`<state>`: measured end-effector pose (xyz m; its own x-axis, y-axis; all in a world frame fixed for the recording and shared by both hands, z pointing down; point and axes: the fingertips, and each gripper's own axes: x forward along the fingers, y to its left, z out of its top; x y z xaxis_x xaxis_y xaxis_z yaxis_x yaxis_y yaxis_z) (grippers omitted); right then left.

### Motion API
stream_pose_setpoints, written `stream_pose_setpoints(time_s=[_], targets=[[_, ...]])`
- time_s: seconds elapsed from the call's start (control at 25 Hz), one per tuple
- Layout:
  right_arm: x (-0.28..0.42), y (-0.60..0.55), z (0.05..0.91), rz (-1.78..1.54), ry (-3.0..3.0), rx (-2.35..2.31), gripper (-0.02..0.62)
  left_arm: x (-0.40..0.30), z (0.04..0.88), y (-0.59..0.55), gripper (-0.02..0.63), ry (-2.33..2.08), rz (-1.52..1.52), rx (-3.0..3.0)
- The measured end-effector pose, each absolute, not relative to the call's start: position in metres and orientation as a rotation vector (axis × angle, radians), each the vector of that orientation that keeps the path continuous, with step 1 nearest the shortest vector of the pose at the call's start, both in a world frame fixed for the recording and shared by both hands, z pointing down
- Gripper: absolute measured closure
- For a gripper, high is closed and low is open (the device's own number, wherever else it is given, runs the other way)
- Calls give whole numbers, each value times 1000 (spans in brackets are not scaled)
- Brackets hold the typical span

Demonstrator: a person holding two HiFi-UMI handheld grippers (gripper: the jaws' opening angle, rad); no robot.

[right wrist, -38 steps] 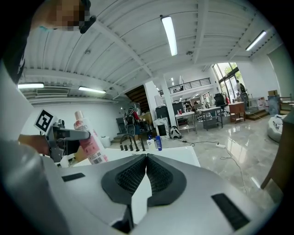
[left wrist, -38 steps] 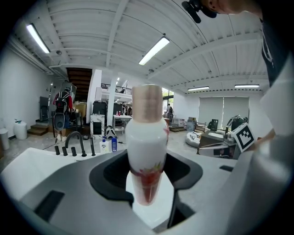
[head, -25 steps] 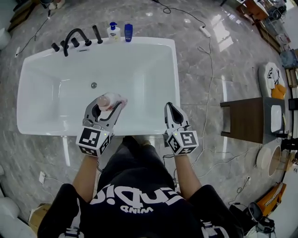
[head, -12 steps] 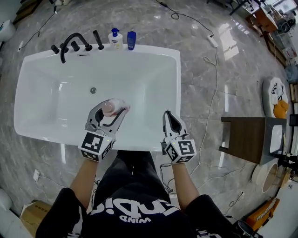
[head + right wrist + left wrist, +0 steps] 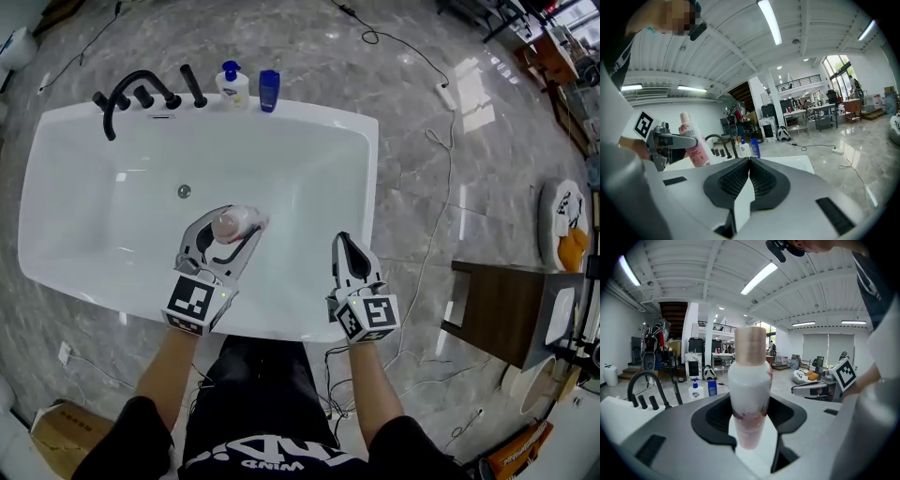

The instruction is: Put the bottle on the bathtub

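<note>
My left gripper (image 5: 228, 228) is shut on a white and pink bottle (image 5: 232, 224) with a beige cap, held upright over the inside of the white bathtub (image 5: 361, 197). In the left gripper view the bottle (image 5: 749, 399) fills the space between the jaws. My right gripper (image 5: 348, 249) hangs over the tub's near right rim, its jaws shut with nothing between them. From the right gripper view the bottle (image 5: 693, 140) and left gripper (image 5: 670, 140) show at left.
A black faucet set (image 5: 141, 92), a white pump bottle (image 5: 232, 84) and a blue bottle (image 5: 269, 90) stand on the tub's far rim. Cables (image 5: 441, 150) trail over the marble floor. A dark wooden table (image 5: 511, 305) is at right.
Both grippers have moved a little farther over the tub, the left still holding the bottle. The head view has shifted, so the tub sits lower and closer.
</note>
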<state>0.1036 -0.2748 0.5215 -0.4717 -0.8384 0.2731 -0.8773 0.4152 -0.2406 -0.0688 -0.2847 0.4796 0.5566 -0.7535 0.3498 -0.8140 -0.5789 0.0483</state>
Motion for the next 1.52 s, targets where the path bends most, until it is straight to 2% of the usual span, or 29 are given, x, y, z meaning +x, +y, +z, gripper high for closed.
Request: stream_pose_setpoints(time_s=[0.64, 1.08, 1.52], targets=[[112, -346, 578, 493, -2530, 1528, 571, -43, 550, -384, 385, -1350, 424, 2586], [122, -410, 597, 450, -2522, 1562, 571, -1, 581, -485, 383, -1292, 424, 2655], [129, -482, 615, 431, -2507, 1582, 571, 22, 643, -583, 385, -1330, 524, 2564]])
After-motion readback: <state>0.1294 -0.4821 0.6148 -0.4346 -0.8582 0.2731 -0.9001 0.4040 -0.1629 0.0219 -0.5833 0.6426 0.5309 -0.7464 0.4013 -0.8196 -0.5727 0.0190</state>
